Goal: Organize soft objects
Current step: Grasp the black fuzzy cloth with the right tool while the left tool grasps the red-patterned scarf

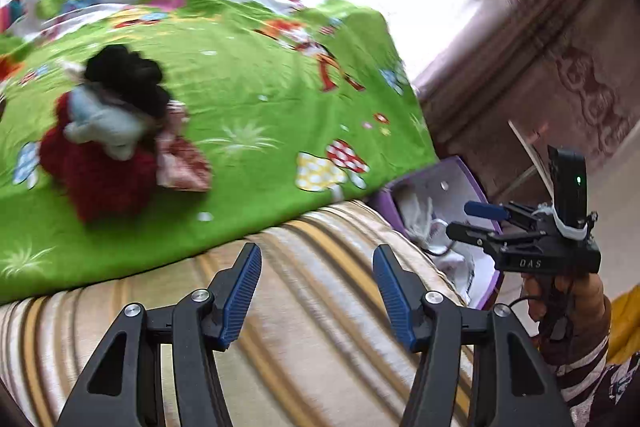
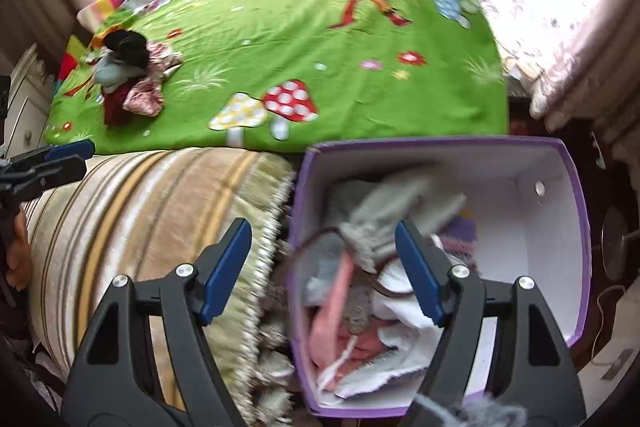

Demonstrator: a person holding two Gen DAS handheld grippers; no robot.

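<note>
A pile of soft things (image 1: 108, 131) lies on the green bedspread (image 1: 256, 99): black, pale blue, dark red and a patterned pink cloth. It also shows in the right wrist view (image 2: 128, 75) at far left. My left gripper (image 1: 318, 291) is open and empty over the striped blanket (image 1: 312, 327), short of the pile. My right gripper (image 2: 324, 271) is open over the purple box (image 2: 576, 227), which holds grey, pink and white cloths (image 2: 372, 267). A grey cloth (image 2: 396, 211) is blurred between the fingers. The right gripper also shows in the left wrist view (image 1: 476, 219).
The purple box (image 1: 484, 195) stands on the floor against the bed's near side. A fringed edge of the striped blanket (image 2: 264, 267) hangs beside it. A patterned rug (image 1: 560, 67) covers the floor at right. Curtains (image 2: 568, 67) hang at far right.
</note>
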